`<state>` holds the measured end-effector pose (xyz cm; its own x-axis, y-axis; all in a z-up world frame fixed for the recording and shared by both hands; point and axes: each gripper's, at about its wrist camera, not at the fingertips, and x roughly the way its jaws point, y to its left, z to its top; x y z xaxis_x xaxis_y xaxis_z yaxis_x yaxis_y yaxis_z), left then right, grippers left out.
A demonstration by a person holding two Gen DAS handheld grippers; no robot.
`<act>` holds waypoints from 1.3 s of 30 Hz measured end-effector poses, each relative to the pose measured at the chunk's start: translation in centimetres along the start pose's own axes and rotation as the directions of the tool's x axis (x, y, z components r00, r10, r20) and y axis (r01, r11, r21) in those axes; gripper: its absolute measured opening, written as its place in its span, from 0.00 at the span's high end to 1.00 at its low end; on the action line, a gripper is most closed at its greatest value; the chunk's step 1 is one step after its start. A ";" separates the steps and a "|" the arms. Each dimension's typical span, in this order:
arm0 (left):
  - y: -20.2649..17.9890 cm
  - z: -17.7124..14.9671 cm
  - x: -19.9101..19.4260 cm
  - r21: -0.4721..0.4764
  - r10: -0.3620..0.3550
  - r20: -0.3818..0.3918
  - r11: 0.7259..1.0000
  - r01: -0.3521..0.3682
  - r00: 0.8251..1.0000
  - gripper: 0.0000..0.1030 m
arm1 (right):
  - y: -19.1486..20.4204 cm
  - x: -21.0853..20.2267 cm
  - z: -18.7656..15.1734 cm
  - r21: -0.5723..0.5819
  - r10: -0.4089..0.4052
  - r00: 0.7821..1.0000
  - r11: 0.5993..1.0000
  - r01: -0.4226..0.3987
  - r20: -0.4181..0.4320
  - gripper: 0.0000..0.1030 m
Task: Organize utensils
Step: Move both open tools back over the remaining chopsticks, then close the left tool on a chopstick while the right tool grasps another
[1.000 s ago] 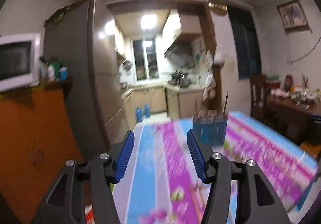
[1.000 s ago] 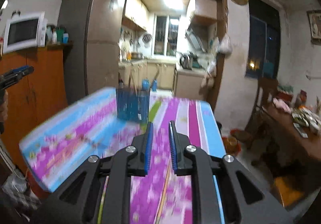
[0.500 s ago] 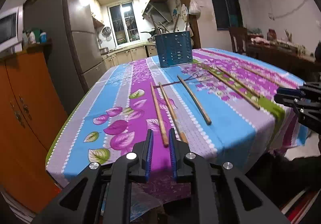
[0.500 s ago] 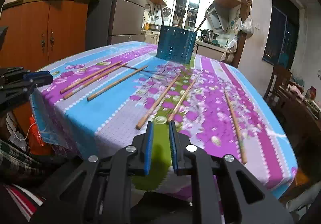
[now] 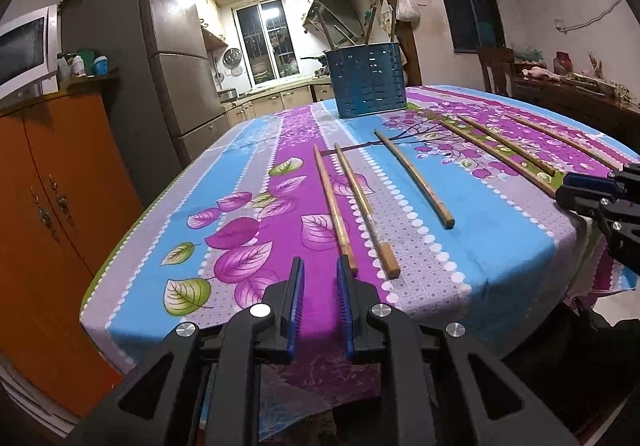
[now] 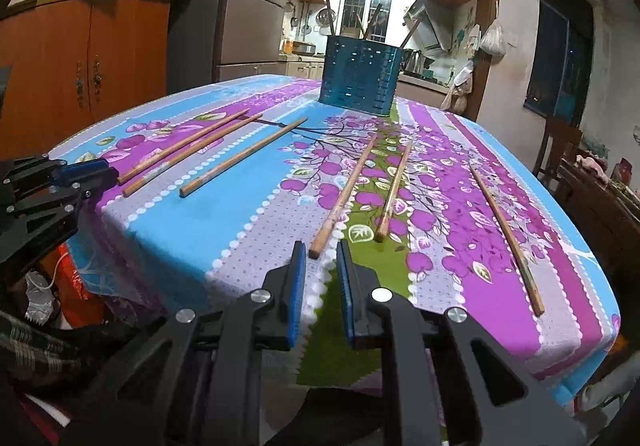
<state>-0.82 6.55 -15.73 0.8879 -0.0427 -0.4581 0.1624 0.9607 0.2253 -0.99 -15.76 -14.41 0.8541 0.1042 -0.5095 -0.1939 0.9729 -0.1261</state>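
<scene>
A table under a floral striped tablecloth [image 5: 248,174] fills a dim kitchen-dining room, with an orange cabinet [image 5: 52,182] and refrigerator [image 5: 160,58] at left and a blue slotted utensil holder [image 5: 366,84] at the far edge. Six wooden chopsticks [image 6: 224,162] lie flat in two groups of three, while four more stand in the holder. Compared with half a second ago, both views sit nearer the table; the left gripper [image 5: 320,278] and right gripper [image 6: 322,262] each hold nothing, jaws slightly apart, just short of a chopstick end.
</scene>
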 end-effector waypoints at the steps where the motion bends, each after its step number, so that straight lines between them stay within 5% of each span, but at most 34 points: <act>1: 0.0 0.0 0.1 -0.002 -0.001 0.002 1.000 0.001 1.000 0.82 | 0.1 0.2 0.1 0.008 -0.003 1.000 1.000 0.003 0.001 0.86; 10: -0.1 0.0 0.5 0.024 -0.005 0.026 1.000 0.004 1.000 0.81 | 0.6 1.0 0.5 0.026 -0.054 0.998 0.998 0.054 0.008 0.86; 14: 0.7 -0.1 -0.8 -0.030 -0.058 0.042 0.998 0.060 0.997 0.82 | 0.6 1.0 0.5 0.028 -0.056 0.998 0.998 0.056 0.010 0.86; 20: -0.9 0.0 -0.4 0.053 -0.078 0.041 0.996 0.076 0.996 0.82 | 0.5 1.0 0.5 0.034 -0.052 0.999 0.998 0.052 0.006 0.86; 33: -0.5 -0.5 0.3 -0.039 -0.061 0.063 0.997 0.064 0.996 0.82 | 0.8 1.1 0.4 0.043 -0.075 0.997 0.996 0.075 0.015 0.86; 39: -0.7 -0.7 0.1 -0.056 -0.076 0.072 0.995 0.080 0.994 0.92 | 0.7 0.8 0.0 0.076 -0.073 0.997 0.995 0.071 0.020 0.94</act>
<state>-1.08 6.07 -16.51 0.9017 -0.1355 -0.4107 0.2088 0.9681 0.1389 -0.41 -14.95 -14.92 0.8754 0.0373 -0.4819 -0.0957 0.9906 -0.0972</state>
